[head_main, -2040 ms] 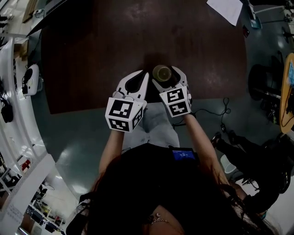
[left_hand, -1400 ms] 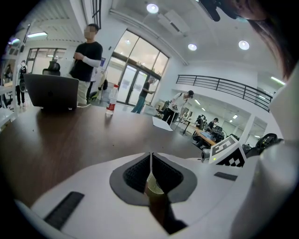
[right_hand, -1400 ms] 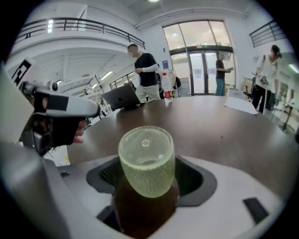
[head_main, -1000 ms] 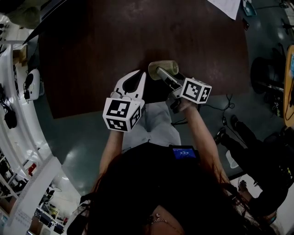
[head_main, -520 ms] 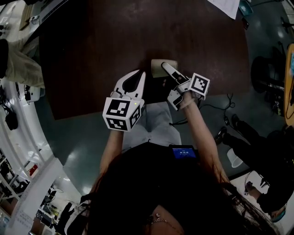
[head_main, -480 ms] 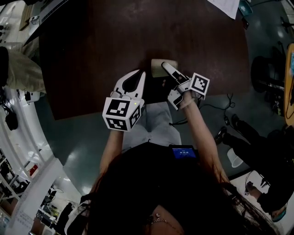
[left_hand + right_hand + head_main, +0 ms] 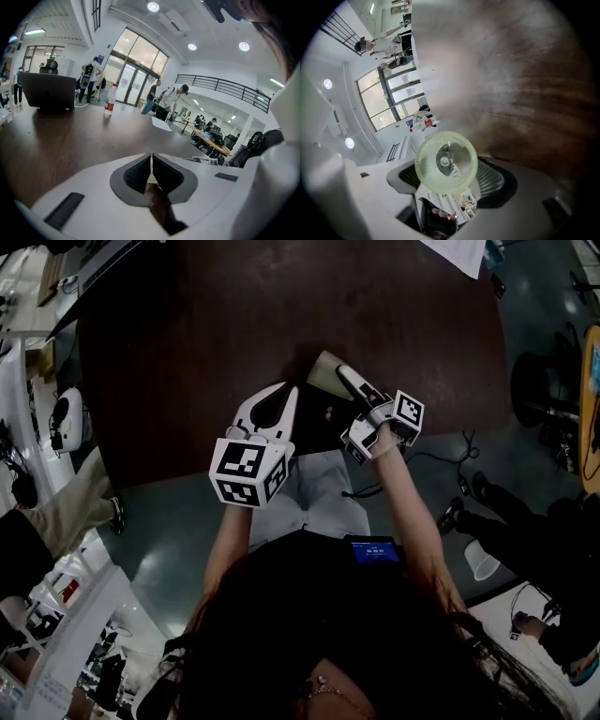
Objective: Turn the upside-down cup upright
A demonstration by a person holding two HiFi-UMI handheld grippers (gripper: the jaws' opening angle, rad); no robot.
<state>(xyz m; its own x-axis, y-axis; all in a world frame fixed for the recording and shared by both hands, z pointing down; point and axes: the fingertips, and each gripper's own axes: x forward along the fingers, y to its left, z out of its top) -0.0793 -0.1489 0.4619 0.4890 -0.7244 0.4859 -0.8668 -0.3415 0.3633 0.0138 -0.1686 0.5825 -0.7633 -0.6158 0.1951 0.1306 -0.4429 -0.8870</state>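
A pale green translucent cup [image 7: 324, 371] hangs tilted over the near edge of the dark wooden table [image 7: 187, 324]. My right gripper [image 7: 343, 379] is shut on it and is rolled onto its side. In the right gripper view the cup [image 7: 446, 161] sits between the ribbed pads [image 7: 494, 176], with one round end facing the camera. To the left of the cup, my left gripper [image 7: 270, 409] rests at the table's near edge. Its jaws are shut, pads [image 7: 161, 173] meeting with nothing between them.
A white sheet of paper [image 7: 459, 253] lies at the table's far right corner. The left gripper view shows a bottle [image 7: 109, 100], a dark laptop [image 7: 47, 91] and a paper sheet [image 7: 164, 124] farther out on the table. A person's leg [image 7: 66, 507] is on the floor at left.
My right gripper has rolled over with the cup in it, lifting and tipping the cup from standing on the table to a slanted pose. The left gripper has stayed put.
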